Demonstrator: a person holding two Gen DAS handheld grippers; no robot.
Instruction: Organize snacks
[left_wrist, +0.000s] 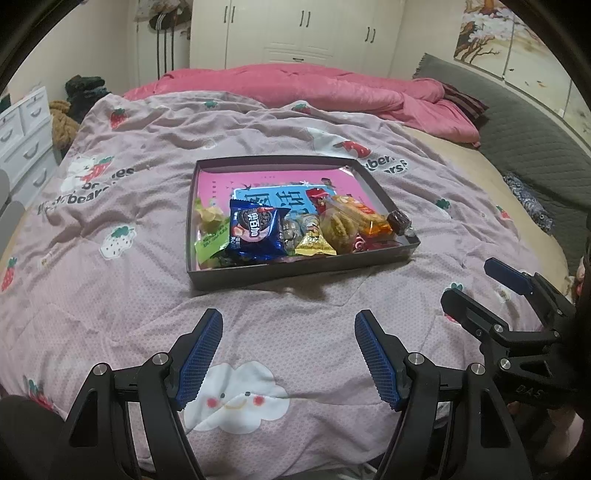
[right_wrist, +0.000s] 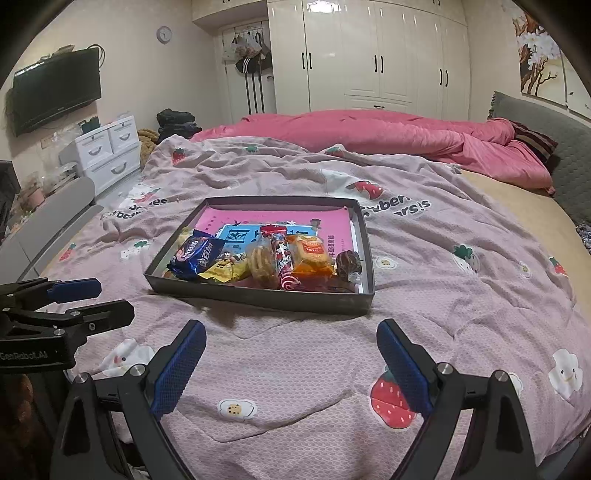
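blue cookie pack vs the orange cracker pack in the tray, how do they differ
The blue cookie pack is dark blue and sits toward the tray's left; the orange cracker pack is orange and sits toward its right. The blue one looks broader, the orange one slimmer. Both are sealed and lie in the grey tray among other snacks.

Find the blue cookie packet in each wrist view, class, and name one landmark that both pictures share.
Left wrist: the blue cookie packet stands near the tray's front edge, left of centre.
Right wrist: it lies in the tray's front left corner.
Shared landmark: the dark tray on the strawberry quilt.
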